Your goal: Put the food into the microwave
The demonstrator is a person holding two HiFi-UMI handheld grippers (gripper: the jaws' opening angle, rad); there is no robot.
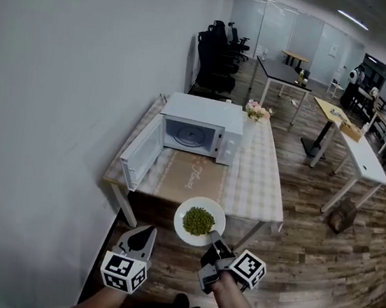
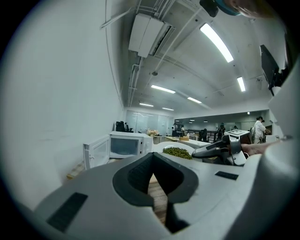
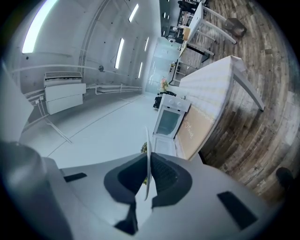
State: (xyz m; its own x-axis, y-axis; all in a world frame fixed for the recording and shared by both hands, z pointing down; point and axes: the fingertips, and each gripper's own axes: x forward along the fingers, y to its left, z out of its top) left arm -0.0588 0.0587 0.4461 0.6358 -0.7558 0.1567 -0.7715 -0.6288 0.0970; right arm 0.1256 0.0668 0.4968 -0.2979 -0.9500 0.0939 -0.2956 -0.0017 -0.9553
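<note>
**Plate of greens held before the table, microwave open and waiting**

The food [image 1: 199,222], a heap of small green pieces, lies in the middle of a white plate [image 1: 182,227]. The plate hangs in the air just before the near edge of the table [image 1: 259,187], well apart from the microwave [image 1: 200,124].

The right gripper [image 1: 215,240] pinches the plate's near rim and holds it approx. level, I judge so that nothing rolls off. The left gripper [image 1: 146,232] is beside it, jaws pressed together on nothing. It is prob. free because the door [image 1: 138,158] already stands swung open along the table's left edge.

The head view gives the whole layout, incl. the microwave at the table's far-left part. Only the right gripper view shows the plate edge-on, a thin white line between the pads [image 3: 164,174], so the grip is on the rim alone. The left gripper view shows the heap from the side, low and flat.
</note>
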